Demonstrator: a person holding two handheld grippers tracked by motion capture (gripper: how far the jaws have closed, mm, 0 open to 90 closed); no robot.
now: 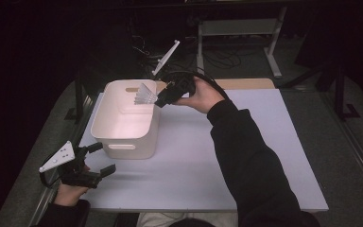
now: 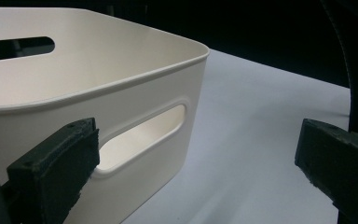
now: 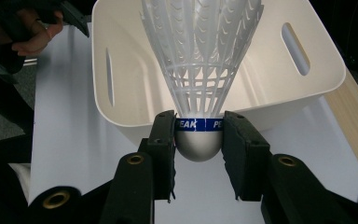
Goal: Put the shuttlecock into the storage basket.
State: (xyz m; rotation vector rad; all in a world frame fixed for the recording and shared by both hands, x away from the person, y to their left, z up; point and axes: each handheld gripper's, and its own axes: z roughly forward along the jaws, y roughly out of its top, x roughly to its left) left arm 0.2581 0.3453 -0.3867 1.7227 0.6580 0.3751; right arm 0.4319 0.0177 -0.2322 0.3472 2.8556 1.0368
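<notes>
1 shuttlecock (image 3: 199,70) clamped by its cork in right tool (image 3: 199,140), over bin (image 3: 307,100) rim

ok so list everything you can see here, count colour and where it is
shuttlecock: one, white plastic skirt, white cap with a blue band, held at the cap over the bin's near-right rim
bin: one, cream white, handle slots in its walls, on the table's left part
table: one, pale top, a wooden strip along its far edge
frame: one, light grey, on the floor beyond the table
left tool: one, black, jaws apart, beside the bin's near-left corner, nothing between them
right tool: one, black, shut on the shuttlecock's cap
sleeves: two, dark, coming in from the bottom edge
</notes>
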